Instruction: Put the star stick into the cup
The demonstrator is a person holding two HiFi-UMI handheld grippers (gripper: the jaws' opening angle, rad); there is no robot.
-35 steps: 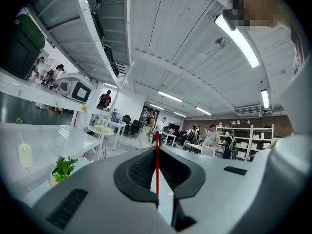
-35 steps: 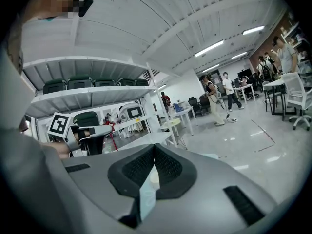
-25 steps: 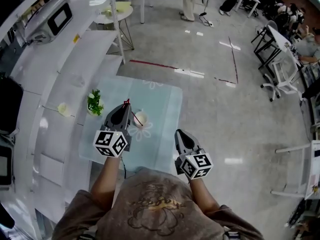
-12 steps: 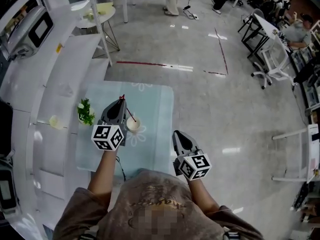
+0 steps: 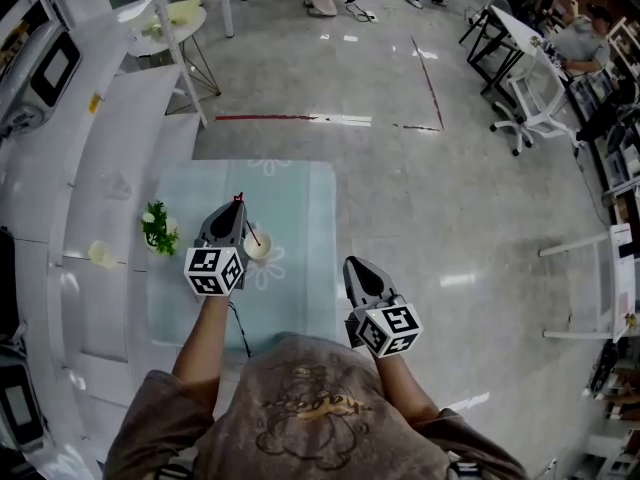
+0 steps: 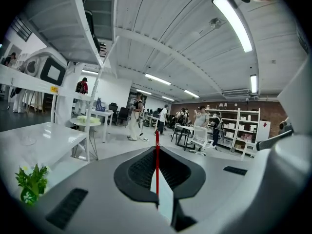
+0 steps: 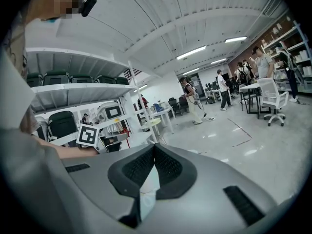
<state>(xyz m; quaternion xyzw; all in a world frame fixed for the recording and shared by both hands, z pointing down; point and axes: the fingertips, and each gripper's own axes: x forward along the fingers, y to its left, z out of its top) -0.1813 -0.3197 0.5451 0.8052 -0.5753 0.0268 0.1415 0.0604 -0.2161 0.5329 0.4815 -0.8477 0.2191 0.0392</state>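
My left gripper (image 5: 236, 208) hovers over the light blue table, shut on a thin red star stick (image 5: 238, 198) whose tip pokes out past the jaws. In the left gripper view the same stick (image 6: 157, 160) runs upright between the closed jaws of the left gripper (image 6: 157, 147). A small white cup (image 5: 257, 247) stands just right of that gripper, with a thin dark stick leaning out of it. My right gripper (image 5: 353, 265) hangs off the table's right edge, shut with nothing in it; in the right gripper view its jaws meet (image 7: 154, 147).
A small green plant (image 5: 157, 226) stands at the left of the blue table (image 5: 295, 208), also visible in the left gripper view (image 6: 30, 182). White shelving (image 5: 110, 118) runs along the left. People, desks and chairs fill the far room.
The view has slid, so table and cup sit further left and lower in the frame. The left gripper keeps the red stick beside the cup. The right gripper has hardly moved.
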